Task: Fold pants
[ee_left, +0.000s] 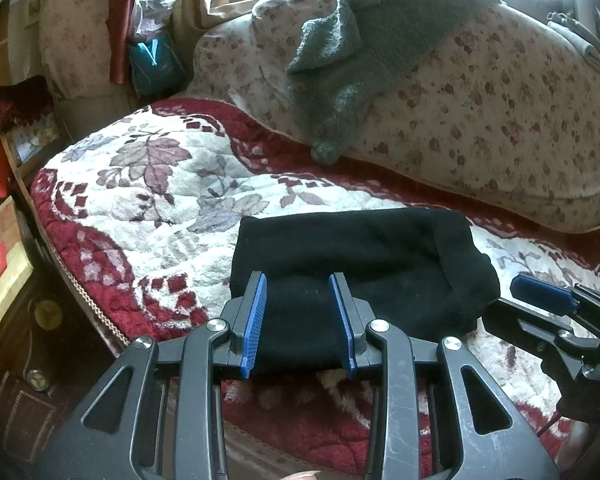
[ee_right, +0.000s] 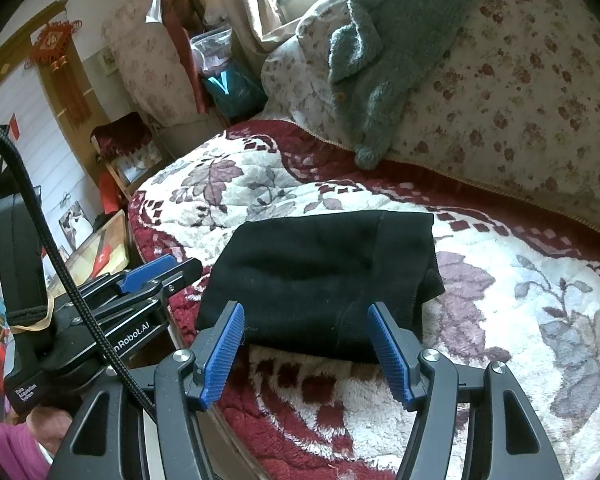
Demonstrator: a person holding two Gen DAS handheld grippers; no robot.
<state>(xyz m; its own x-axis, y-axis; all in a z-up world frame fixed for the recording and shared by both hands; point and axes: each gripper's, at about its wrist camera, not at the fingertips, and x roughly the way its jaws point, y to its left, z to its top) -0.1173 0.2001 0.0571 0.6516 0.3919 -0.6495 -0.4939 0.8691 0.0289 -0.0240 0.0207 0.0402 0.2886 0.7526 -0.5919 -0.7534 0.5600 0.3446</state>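
Note:
The black pants [ee_left: 360, 248] lie folded into a compact rectangle on the red and white floral blanket [ee_left: 140, 184], near the bed's front edge. My left gripper [ee_left: 298, 280] hovers over the near edge of the pants, jaws apart, with black cloth showing between the pads but not pinched. My right gripper [ee_right: 305, 308] stands wide open just in front of the pants [ee_right: 320, 264], at their near right corner, holding nothing. Each gripper shows in the other's view: a blue right fingertip [ee_left: 540, 290] at the right, a left fingertip [ee_right: 148, 270] at the left.
A rolled floral quilt [ee_left: 500, 100] with a grey-green fleece garment [ee_left: 380, 40] draped on it lines the far side of the bed. The bed's edge [ee_left: 80, 288] drops off at the left toward dark wooden furniture. A pink sleeve [ee_right: 4, 452] shows at lower left.

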